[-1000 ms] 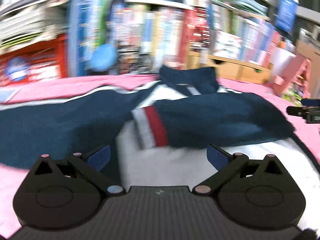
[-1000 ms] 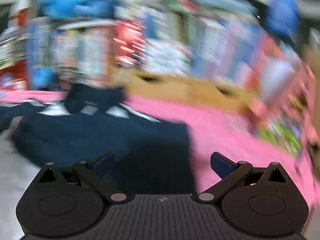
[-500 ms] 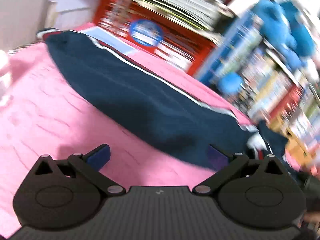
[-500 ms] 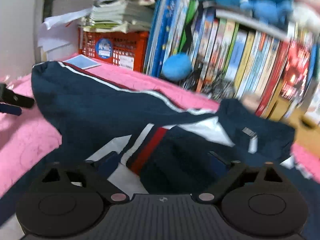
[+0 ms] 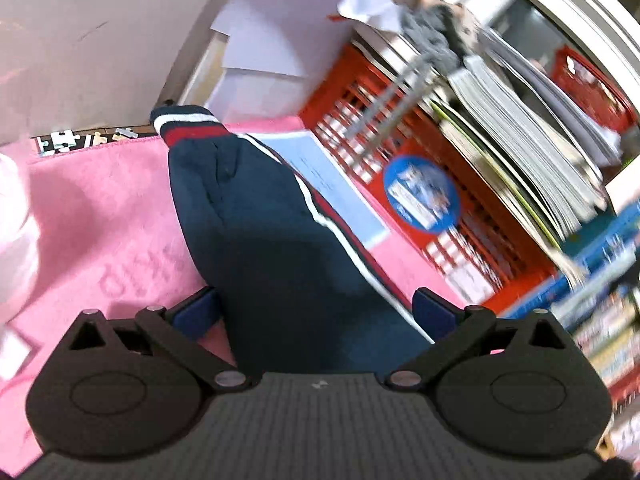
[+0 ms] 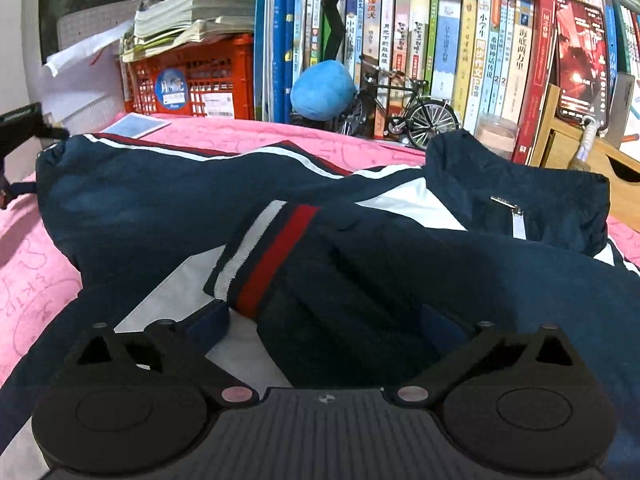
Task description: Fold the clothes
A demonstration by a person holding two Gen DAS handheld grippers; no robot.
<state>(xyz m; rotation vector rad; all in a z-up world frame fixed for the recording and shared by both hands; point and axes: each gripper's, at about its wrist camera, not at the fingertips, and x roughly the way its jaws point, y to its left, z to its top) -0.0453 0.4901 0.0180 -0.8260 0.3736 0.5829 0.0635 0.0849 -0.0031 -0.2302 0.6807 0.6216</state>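
Underneath everything lies a pink blanket (image 6: 36, 280), which covers the whole work surface and carries faint printed letters. On it is spread the jacket (image 6: 160, 200), navy with white panels and red-and-white piping, filling the middle of the right wrist view from the near edge to the collar (image 6: 520, 192) at the far right, where a zip pull shows. One sleeve is folded across the body, its striped cuff (image 6: 268, 256) lying on the white panel near the centre. The other sleeve (image 5: 272, 232) stretches out flat to the left; in the left wrist view it runs away from the camera and ends in its own striped cuff (image 5: 188, 128) at the far edge of the blanket.

Behind the blanket stands a bookshelf (image 6: 460, 40) packed with upright books, and left of it an orange crate (image 6: 192, 80) with a stack of papers on top. A blue plush ball (image 6: 322, 90) and a small model bicycle (image 6: 408, 108) sit at the foot of the books.

The left gripper (image 5: 316, 312) hovers over the outstretched sleeve with its jaws wide but closing; the sleeve lies between the fingers, and the pads do not press it. The right gripper (image 6: 324, 324) is above the folded sleeve, its jaws opening wide, gripping nothing.
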